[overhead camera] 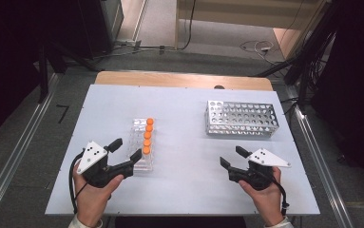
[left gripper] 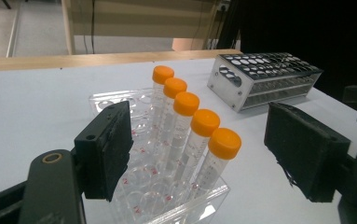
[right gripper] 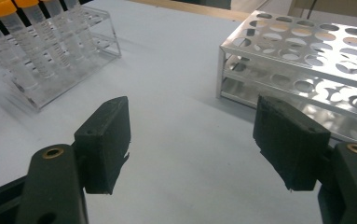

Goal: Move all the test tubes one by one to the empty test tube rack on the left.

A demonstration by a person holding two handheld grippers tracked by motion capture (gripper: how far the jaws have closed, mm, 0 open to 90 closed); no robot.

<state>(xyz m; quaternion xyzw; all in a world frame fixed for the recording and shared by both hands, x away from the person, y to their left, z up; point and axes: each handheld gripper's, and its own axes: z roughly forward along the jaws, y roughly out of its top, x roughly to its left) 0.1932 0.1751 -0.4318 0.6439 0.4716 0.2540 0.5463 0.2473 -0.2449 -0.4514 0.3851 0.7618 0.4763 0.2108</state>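
Orange-capped tubes (left gripper: 199, 140) in the clear rack (overhead camera: 138, 164) by your left gripper (overhead camera: 125, 151), its jaws apart, look light, hard and slippery, so pinch one just under its cap, while your right gripper (overhead camera: 232, 157) waits open near the metal rack (overhead camera: 241, 119).

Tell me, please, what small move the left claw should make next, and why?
Probably ease the left claw forward around the nearest orange-capped tube: its jaws stand open at the clear rack's near end, and the metal rack stands empty.

Five orange-capped tubes (overhead camera: 147, 135) stand upright in a row in a clear plastic rack (overhead camera: 136, 142); a metal tube rack (overhead camera: 240, 118) sits at two o'clock, well apart.
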